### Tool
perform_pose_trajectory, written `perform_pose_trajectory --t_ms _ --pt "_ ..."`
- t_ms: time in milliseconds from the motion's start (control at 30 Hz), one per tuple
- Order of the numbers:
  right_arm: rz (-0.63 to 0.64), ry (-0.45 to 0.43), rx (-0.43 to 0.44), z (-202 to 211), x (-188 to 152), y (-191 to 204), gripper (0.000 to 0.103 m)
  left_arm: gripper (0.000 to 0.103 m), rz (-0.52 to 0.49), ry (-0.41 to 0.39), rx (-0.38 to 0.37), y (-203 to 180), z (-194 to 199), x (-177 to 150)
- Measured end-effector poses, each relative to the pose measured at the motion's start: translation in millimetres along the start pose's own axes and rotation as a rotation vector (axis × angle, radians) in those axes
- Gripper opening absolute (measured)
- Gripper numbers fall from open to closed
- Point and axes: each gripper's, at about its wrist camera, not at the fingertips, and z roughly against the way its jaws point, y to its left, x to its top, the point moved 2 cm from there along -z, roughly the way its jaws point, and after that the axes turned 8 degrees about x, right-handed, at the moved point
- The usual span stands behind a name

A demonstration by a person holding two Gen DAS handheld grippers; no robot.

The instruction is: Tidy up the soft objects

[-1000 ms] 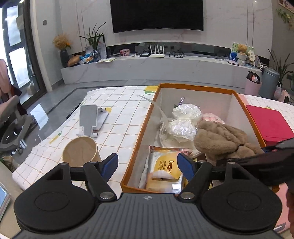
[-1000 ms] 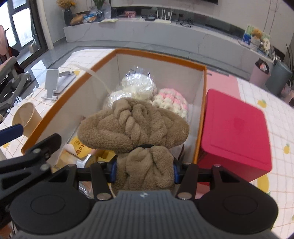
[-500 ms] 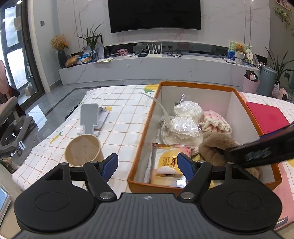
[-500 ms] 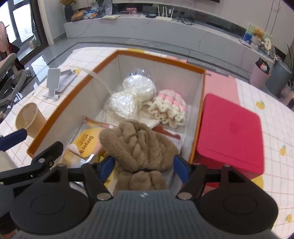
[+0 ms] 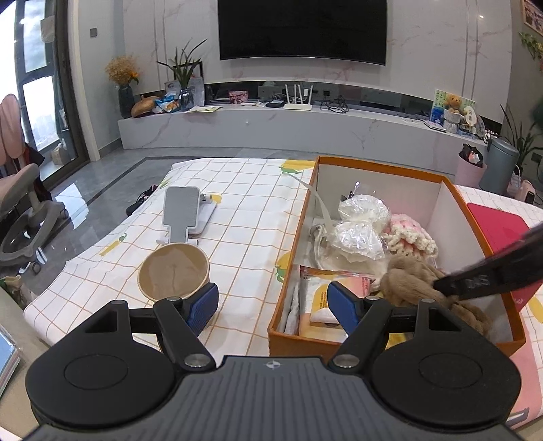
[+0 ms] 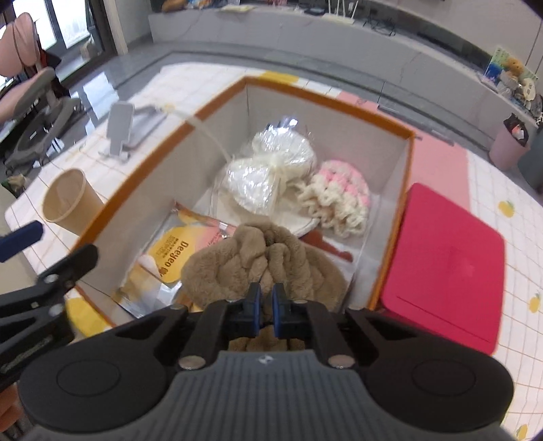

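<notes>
Brown plush bundle (image 6: 264, 261) lies just ahead of our right claw (image 6: 266, 302), jaws just snapped nearly together, empty; our left claw (image 5: 273, 302) stands spread, empty.

Setting: a home living room. A large dark wall-mounted television (image 5: 302, 32) hangs on a pale marble-veined wall panel. Below it runs a long, low white marble-look media shelf (image 5: 288, 127), which carries a white wireless router with upright antennas (image 5: 298, 101), a dark vase of dried yellow flowers (image 5: 125, 84), a green leafy potted plant (image 5: 183, 73) and a small brown teddy bear (image 5: 453, 101). The floor is glossy grey tile (image 5: 112, 183). A table in the foreground is covered with a white checked tablecloth printed with lemons (image 5: 244, 217). A grey and pink swivel chair (image 5: 20, 203) stands beside a tall dark-framed glass door (image 5: 37, 95).
</notes>
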Motion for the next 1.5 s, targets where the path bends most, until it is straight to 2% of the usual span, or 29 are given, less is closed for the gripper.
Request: perform_pose_trajectory --t_ms 233,433,567,633,667,700,767,833,900,933,1067,1200,1267,1333,1400,1467,1500 --pt "0.004 0.065 0.019 -27.6 6.3 -2.8 0.006 0.086 -0.029 -0.009 0.011 -2.6 -0.3 -2.6" --pt "-0.070 0.017 0.082 -37.8 -3.7 -16.2 0.006 0.086 -0.039 0.010 0.020 -4.5 -2.8 -4.4" --pt "-0.060 -0.015 0.114 -34.6 -7.0 -19.8 0.008 0.086 -0.021 0.009 0.024 -3.5 -0.2 -3.9" --pt "-0.033 -0.044 0.126 -29.3 -7.4 -17.3 0.012 0.086 -0.001 0.003 0.019 -2.5 4.5 0.1" --pt "-0.031 -0.066 0.136 -24.7 -6.1 -15.6 0.020 0.086 0.000 -0.009 0.016 -2.5 8.2 2.6" --pt "-0.034 -0.103 0.148 -17.0 -4.2 -13.4 0.036 0.086 -0.001 -0.021 0.017 -2.4 12.8 5.3" --pt "-0.037 -0.238 0.149 7.6 -2.1 -9.1 0.055 0.086 0.013 -0.041 0.040 -0.5 23.1 11.1" --pt "0.020 -0.357 0.113 36.9 -3.8 -1.5 0.056 0.086 0.058 -0.070 0.060 3.5 36.5 17.3" --pt "0.060 -0.465 0.064 67.1 -10.3 2.3 0.073 0.086 0.076 -0.094 0.038 4.7 51.1 23.4" --pt "0.054 -0.505 0.043 81.4 -14.9 1.1 0.077 0.086 0.076 -0.101 0.019 4.1 58.5 26.5" --pt "-0.038 -0.583 -0.024 128.7 -45.2 -12.3 0.091 0.087 0.093 -0.164 -0.026 -1.7 93.9 33.5" --pt "-0.048 -0.639 -0.140 155.9 -96.0 -18.1 0.095 0.089 0.068 -0.253 -0.052 -21.6 131.0 33.5" --pt "-0.062 -0.645 -0.190 162.1 -120.1 -19.1 0.095 0.089 0.103 -0.263 -0.089 -28.5 141.7 29.6" --pt "-0.125 -0.698 -0.236 168.8 -146.1 -24.5 0.095 0.089 0.112 -0.259 -0.139 -37.5 147.3 22.5" --pt "-0.187 -0.741 -0.230 171.1 -170.0 -29.1 0.097 0.089 0.114 -0.277 -0.196 -47.0 153.1 11.5" --pt "-0.197 -0.722 -0.201 169.3 -188.1 -31.1 0.098 0.090 0.108 -0.281 -0.228 -56.9 156.1 -2.0" --pt "-0.200 -0.722 -0.218 169.0 -196.6 -31.4 0.098 0.090 0.107 -0.274 -0.239 -61.4 156.5 -9.9"
